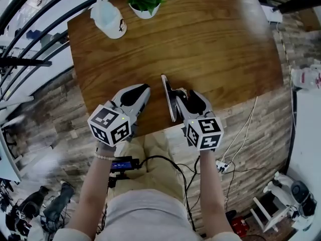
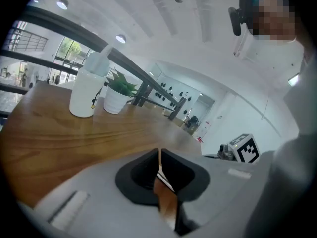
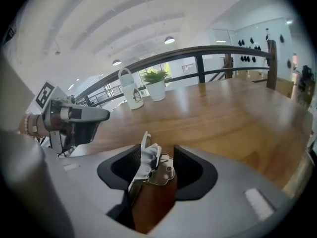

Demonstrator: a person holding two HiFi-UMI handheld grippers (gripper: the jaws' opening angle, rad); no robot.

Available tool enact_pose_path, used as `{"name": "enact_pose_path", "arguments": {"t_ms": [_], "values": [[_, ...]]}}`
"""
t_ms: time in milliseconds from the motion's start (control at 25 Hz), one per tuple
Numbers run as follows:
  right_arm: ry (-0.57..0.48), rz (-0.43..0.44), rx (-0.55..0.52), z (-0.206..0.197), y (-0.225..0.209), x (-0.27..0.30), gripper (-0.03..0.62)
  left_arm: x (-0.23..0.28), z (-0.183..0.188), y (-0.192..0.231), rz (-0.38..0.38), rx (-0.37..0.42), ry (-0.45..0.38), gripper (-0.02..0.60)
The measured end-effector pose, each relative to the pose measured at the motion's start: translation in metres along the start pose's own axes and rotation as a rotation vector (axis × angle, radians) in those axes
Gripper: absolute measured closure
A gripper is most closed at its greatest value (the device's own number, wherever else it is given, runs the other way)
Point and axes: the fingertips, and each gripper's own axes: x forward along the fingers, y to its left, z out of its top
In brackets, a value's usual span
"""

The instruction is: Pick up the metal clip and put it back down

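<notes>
- The shiny metal clip with a long flat plate [image 1: 168, 97] stands on edge over the near part of the table, its plate running away from the person. Whether its lower edge touches the wood cannot be told.
- In the right gripper view the metal clip [image 3: 151, 165] sits between the two dark jaw pads, filling the gap from one pad to the other.
- The right gripper [image 1: 183, 98] is closed onto the clip, pinching it from both sides.
- The left gripper [image 1: 134, 95] is just beside the clip on its left, apart from it. Its jaws are pressed together with only a thin slit between them and nothing in them [image 2: 159, 170].
- The brown wooden table [image 1: 225, 49] lies under both grippers.
- At the far edge stand a white plastic jug with a handle [image 1: 109, 18] and, just beside it, a green leafy plant in a white pot [image 1: 145, 1], both well apart from the clip.
</notes>
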Motion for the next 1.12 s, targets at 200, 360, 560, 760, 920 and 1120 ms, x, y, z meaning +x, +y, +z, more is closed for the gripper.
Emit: {"name": "enact_pose_path", "arguments": {"t_ms": [200,360,560,760,920,1120], "values": [[-0.097,-0.097,-0.037,0.02,0.0,-0.017,0.52,-0.019,0.013,-0.005,0.004,0.073,-0.015,0.581],[-0.135,-0.093,-0.069,0.033,0.019,-0.028,0.572,-0.038,0.025,-0.011,0.007,0.146,-0.029,0.581],[-0.178,-0.057,-0.144,0.049,0.052,-0.045,0.572,-0.063,0.036,-0.024,0.012,0.244,-0.042,0.581],[-0.236,-0.037,-0.188,0.068,0.083,-0.063,0.572,-0.093,0.053,-0.033,0.024,0.294,-0.096,0.581],[-0.283,-0.028,-0.212,0.084,0.101,-0.078,0.572,-0.116,0.071,-0.043,0.034,0.325,-0.141,0.581],[-0.332,-0.013,-0.26,0.1,0.122,-0.096,0.572,-0.14,0.089,-0.056,0.044,0.367,-0.181,0.581]]}}
